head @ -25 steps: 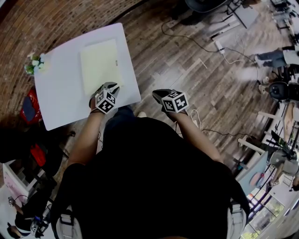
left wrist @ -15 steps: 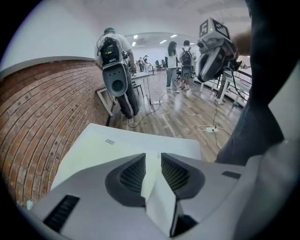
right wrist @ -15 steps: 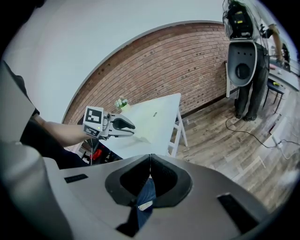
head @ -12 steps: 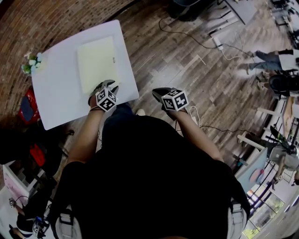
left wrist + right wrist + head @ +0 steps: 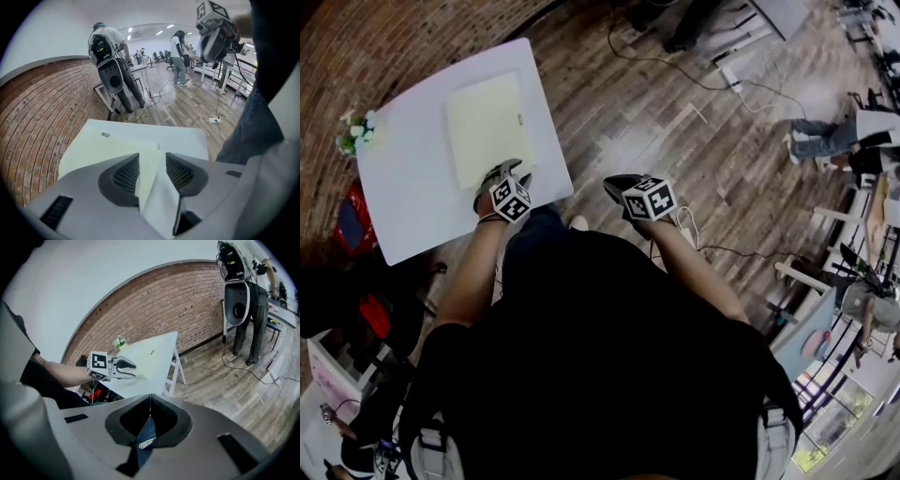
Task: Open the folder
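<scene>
A pale yellow folder (image 5: 486, 127) lies closed and flat on the white table (image 5: 403, 187). My left gripper (image 5: 513, 171) points steeply down at the folder's near edge. Its jaws have just been opening and stand apart. In the left gripper view the folder's near corner (image 5: 149, 164) shows in the gap of the left gripper (image 5: 152, 161), and the pads do not press on it. My right gripper (image 5: 614, 185) hangs off the table's right side above the wooden floor. In the right gripper view the right gripper (image 5: 150, 399) has its jaw tips meeting with nothing between them.
A small bunch of flowers (image 5: 354, 131) stands at the table's far left corner. A red bag (image 5: 352, 220) sits on the floor left of the table. Cables and a power strip (image 5: 736, 80) lie on the floor to the right. Two people (image 5: 110, 47) stand beyond the table.
The left gripper has sunk a little toward the folder's near edge and its jaws have spread. The right gripper has stayed where it was.
</scene>
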{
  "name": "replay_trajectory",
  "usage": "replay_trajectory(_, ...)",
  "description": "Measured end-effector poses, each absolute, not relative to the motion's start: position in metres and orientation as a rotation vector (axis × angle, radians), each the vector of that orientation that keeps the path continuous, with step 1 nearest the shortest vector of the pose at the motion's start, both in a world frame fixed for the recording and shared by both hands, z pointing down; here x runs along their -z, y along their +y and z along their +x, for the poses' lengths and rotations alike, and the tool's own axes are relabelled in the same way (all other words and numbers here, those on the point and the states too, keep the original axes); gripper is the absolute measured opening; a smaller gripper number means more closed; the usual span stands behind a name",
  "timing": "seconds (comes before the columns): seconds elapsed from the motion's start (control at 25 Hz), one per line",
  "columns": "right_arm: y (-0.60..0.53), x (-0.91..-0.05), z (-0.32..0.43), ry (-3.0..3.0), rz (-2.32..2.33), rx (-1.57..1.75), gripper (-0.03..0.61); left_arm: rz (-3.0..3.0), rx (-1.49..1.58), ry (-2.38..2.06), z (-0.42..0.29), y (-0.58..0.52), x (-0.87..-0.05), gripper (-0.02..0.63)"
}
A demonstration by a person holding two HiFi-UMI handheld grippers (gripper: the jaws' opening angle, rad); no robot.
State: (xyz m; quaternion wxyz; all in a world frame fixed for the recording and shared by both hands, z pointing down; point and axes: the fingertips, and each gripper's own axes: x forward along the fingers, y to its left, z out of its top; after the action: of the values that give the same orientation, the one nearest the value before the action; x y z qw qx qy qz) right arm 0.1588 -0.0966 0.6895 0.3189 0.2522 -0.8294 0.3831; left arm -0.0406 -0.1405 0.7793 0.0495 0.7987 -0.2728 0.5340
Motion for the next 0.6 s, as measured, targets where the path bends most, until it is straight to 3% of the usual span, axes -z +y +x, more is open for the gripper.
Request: replay_trajectory(0.6, -0.095, -0.696, 0.162, -2.162, 0.675, -1.034, 0.023, 2.421, -1.813, -0.847, -0.044, -0.151, -0.805, 0.254)
